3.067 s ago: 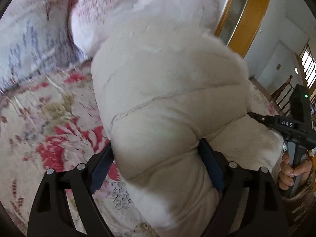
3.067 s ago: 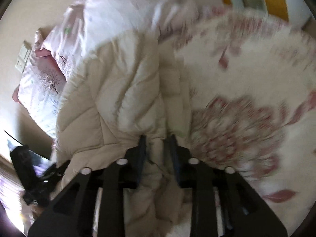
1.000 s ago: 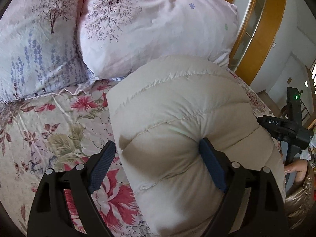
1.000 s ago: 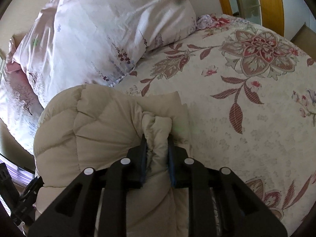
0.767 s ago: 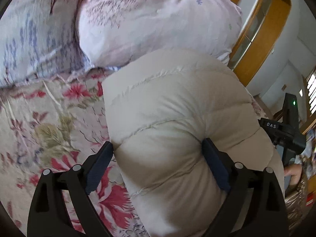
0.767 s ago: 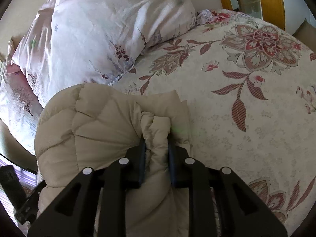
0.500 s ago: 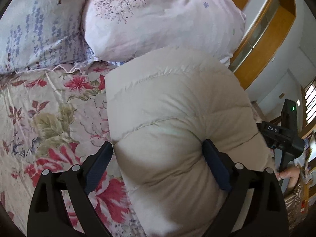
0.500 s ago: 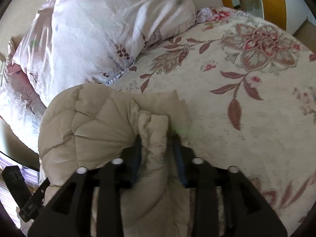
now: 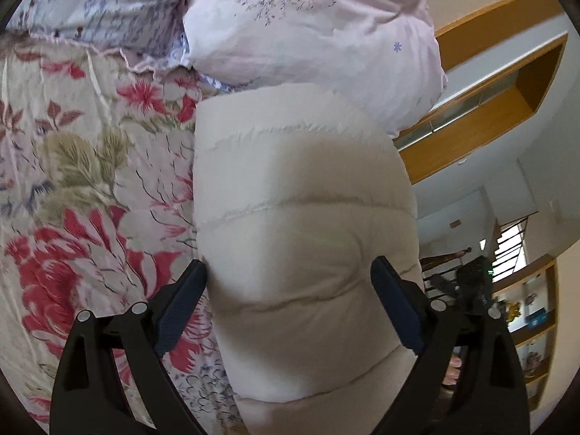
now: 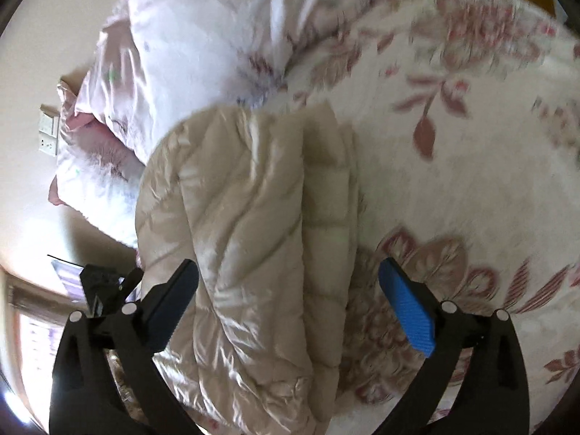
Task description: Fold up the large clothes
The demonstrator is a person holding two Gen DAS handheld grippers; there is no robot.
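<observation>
**Right jaws let go of the folded jacket**

Released from the pinch that held a bunched ridge of fabric a second ago, the cream puffer jacket (image 10: 253, 239) now lies free under the right gripper (image 10: 288, 290), whose jaws are opening and already stand wide, with the jacket's edge between them but neither pad pressing on it. The right wrist view has also swung, so more of the wall and a switch plate (image 10: 49, 134) shows at the left.

The jacket sits as a thick folded bundle on the floral bedsheet (image 9: 72, 188), its far end just beside the pink pillow (image 9: 308, 25) and near the blue-patterned pillow (image 9: 108, 3). In the left wrist view the left gripper (image 9: 290, 290) straddles the near end of the bundle at a wide spread, both dark pads against the padded sides and dimpling them a little, so it reads as a loose hold on the jacket.

What could go wrong, as a judgement:

- The padding is springy and slick-looking. With one side let go, the layers may puff up and the fold slide open.
- If the left gripper lifts or pulls away while its pads grip the sides, it could drag the whole bundle and skew the fold.
- The bundle lies close to the pillows; a push forward could ride it up against them and tip it over.
</observation>
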